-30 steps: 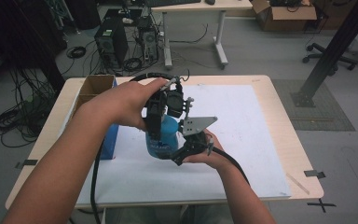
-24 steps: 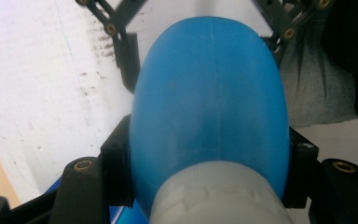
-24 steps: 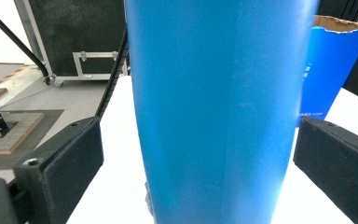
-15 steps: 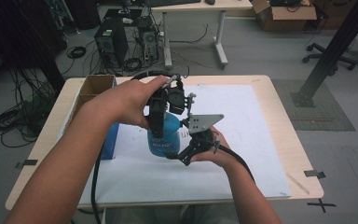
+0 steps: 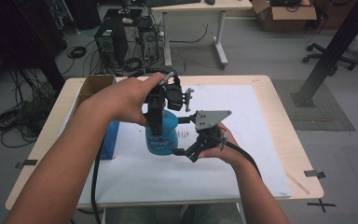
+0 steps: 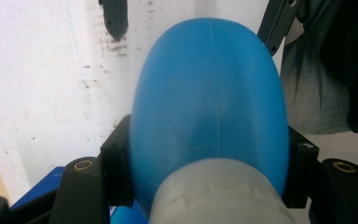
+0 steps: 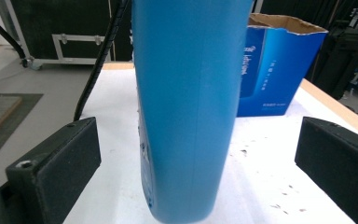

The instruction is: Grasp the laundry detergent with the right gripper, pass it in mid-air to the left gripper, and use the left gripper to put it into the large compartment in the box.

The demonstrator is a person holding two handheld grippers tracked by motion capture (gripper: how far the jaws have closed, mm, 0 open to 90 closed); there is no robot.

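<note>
I'm seeing soft, even overhead light glaring off the white table sheet [image 5: 242, 154]; around it the floor is dimming. The blue bottle [image 6: 209, 107] is blurring close up.

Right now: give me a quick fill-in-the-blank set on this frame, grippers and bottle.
1. The left gripper is shut on the blue ____ near its top.
2. The right gripper has its jaws ____, one on each side of the blue bottle, pads clear of it.
3. Behind the bottle in the right gripper view stands a blue ____ with an open top.
4. The white mat lies on a ____ table.

Missing words: bottle; open; box; wooden
</note>
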